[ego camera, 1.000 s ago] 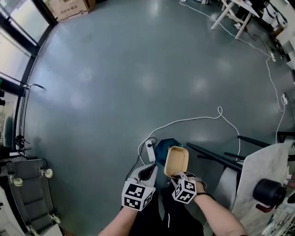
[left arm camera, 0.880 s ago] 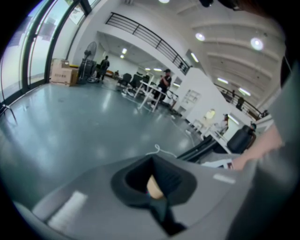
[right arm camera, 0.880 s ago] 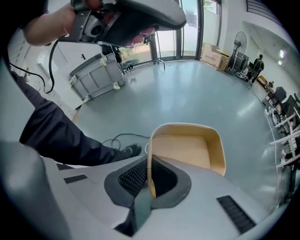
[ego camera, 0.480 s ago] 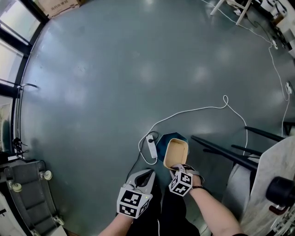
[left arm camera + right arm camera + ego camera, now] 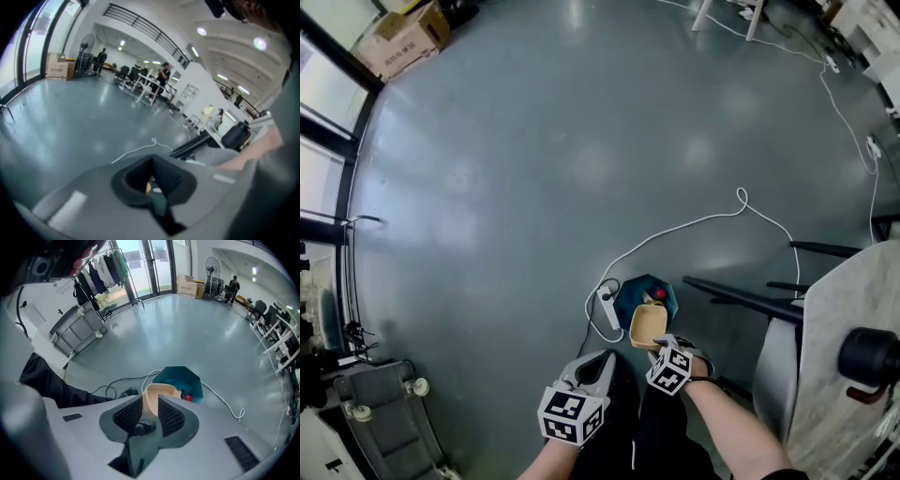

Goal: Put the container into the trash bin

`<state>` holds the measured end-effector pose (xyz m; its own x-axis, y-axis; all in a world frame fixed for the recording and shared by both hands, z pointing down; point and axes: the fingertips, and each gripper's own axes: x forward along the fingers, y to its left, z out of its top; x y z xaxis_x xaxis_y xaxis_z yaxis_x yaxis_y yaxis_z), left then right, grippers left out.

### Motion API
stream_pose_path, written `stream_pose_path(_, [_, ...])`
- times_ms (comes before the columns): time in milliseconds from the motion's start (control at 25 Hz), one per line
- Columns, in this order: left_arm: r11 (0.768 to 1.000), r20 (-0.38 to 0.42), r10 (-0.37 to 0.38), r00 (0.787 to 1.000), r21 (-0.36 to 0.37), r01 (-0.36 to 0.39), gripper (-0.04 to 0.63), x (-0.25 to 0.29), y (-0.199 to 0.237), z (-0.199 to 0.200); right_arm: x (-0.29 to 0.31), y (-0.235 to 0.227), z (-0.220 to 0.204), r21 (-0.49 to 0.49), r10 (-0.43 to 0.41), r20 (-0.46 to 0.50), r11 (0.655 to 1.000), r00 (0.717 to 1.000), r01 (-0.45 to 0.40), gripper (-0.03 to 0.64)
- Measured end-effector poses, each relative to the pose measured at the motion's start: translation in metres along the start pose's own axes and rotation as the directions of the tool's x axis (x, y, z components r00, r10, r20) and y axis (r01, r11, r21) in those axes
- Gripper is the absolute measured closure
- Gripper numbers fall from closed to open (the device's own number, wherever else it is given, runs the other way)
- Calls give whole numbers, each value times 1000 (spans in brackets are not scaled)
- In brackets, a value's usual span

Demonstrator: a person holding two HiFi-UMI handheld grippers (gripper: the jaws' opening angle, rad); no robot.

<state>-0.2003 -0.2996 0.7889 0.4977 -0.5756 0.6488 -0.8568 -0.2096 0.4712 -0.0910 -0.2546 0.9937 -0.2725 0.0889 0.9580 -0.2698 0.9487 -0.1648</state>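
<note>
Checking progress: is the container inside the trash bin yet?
Not yet: container is above the trash bin, between the right gripper's opening jaws.

A: Bright enough?
B: Yes. Round white ceiling lamps (image 5: 201,31) leave soft glare on the glossy grey-green floor (image 5: 581,169).
A: Sharp?
B: Edges bend fisheye-fashion, and the grey plastic left gripper (image 5: 152,159), seen close up, is blurred.

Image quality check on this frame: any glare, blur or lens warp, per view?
Head view: heavy fisheye bend toward the edges, and soft patches of lamp glare on the floor. Left gripper view: soft throughout, ceiling lamps blown out, black corners. Right gripper view: container and trash bin are sharp, corners black, daylight washed out at the glass doors.
</note>
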Motion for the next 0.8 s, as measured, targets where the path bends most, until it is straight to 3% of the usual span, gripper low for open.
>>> stream_pose_path(360, [996,59,-84,995,43,81,586,-56,-56,63,-118,37,-34,227,-53,46,973,998,41,543])
stream_pose_path(520, [991,98,-116,988,75,109,586,-72,-71,90,-170,56,-31,275,-93,103,960,990,61,571])
stream_pose_path(800, [967,151,-195,969,194,165,586,-82,-101,125,-251,61,-10,373,-238,250,918,939,133,607])
